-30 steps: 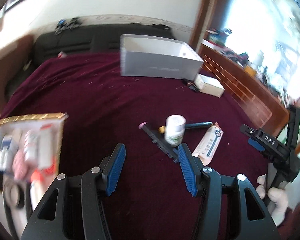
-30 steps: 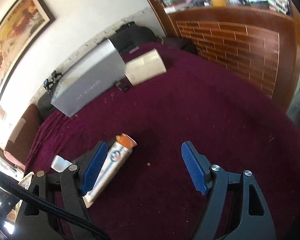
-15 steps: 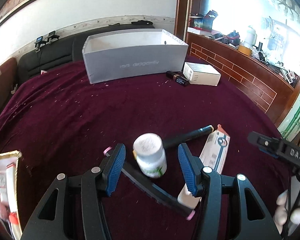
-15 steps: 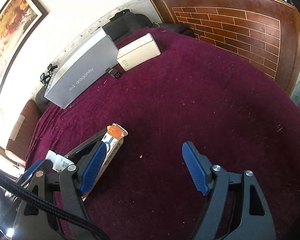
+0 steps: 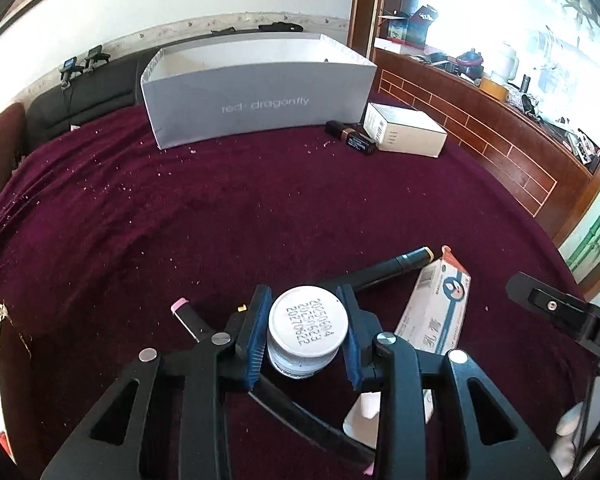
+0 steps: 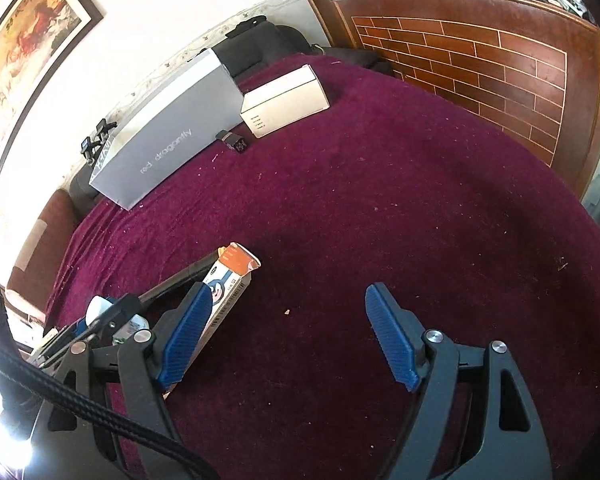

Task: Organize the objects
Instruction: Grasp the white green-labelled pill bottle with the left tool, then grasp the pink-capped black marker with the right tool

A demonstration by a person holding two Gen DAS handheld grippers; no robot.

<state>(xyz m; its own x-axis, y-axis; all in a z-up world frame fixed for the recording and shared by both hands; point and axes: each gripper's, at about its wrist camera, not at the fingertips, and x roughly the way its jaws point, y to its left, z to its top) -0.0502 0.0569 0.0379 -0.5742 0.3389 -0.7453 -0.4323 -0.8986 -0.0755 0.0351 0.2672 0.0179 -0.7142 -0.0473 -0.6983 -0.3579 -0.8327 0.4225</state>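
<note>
Maroon cloth covers the bench [image 5: 260, 216]; the left claw [image 5: 305, 330] is clamped on an upright white bottle [image 5: 307, 326], the grey box [image 5: 260, 100] straight ahead. The right claw [image 6: 288, 336] gapes empty beside a carton [image 6: 228, 284].

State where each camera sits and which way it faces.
Left wrist: rides the left gripper, looking along its fingers at the white-capped round bottle clamped between them; a gloved hand shows at right.
Right wrist: rides the open right gripper, looking across maroon cloth; the black cable shows.
Shared: the grey open cardboard box, the orange-ended white carton.
</note>
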